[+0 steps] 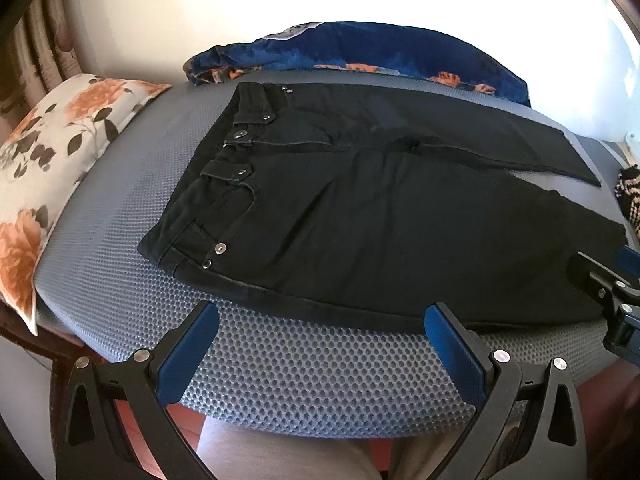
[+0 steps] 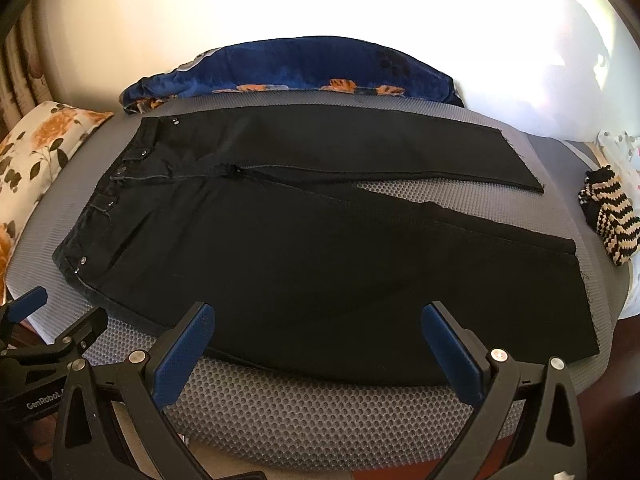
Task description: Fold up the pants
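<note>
Black pants (image 1: 360,208) lie flat on a grey mesh mat (image 1: 280,368), waistband to the left, both legs spread to the right with a narrow gap between them. They also show in the right wrist view (image 2: 304,248). My left gripper (image 1: 322,320) is open and empty, just in front of the near edge of the pants, toward the waist end. My right gripper (image 2: 318,320) is open and empty at the near edge of the near leg. Each gripper shows at the edge of the other's view: the right gripper (image 1: 608,280) and the left gripper (image 2: 44,320).
A floral pillow (image 1: 52,160) lies left of the mat (image 2: 320,408). A blue floral blanket (image 1: 360,52) is bunched behind the pants against the wall. A black-and-cream striped knit item (image 2: 612,216) lies at the right. The mat's front edge drops off near me.
</note>
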Motion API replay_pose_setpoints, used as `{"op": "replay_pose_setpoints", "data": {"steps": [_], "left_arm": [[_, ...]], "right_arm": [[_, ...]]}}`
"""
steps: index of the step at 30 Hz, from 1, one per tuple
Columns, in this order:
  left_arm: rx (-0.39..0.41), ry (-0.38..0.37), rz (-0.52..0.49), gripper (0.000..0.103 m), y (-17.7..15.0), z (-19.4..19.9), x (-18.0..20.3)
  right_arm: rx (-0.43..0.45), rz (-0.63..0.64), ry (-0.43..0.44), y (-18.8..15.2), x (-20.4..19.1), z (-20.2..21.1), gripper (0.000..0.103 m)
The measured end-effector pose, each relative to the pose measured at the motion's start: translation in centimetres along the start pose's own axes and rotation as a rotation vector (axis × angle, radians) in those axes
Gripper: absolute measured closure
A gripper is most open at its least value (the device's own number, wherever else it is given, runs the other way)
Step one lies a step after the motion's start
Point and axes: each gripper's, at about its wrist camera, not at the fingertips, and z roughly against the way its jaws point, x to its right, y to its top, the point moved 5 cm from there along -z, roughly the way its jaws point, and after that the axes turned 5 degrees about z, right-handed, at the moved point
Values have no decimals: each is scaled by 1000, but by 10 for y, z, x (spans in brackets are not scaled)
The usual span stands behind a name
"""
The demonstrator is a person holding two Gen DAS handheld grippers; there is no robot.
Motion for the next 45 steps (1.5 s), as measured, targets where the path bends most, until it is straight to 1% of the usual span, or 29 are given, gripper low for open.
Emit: {"op": "replay_pose_setpoints", "data": {"steps": [4, 28, 38, 45], "left_arm": [[-22, -2, 13, 1, -2, -5, -2], [-39, 16, -1, 1, -1, -12, -5], [-32, 19, -9, 1, 12, -17, -9], [-18, 10, -17, 1, 33, -21, -12]], "right_arm": [[-6, -1, 0, -1, 0, -2, 1], [-15, -18, -12, 1, 5, -7, 1], [-15, -18, -5, 7, 6, -14, 1], [-10, -23, 1, 18, 9, -19, 1]]}}
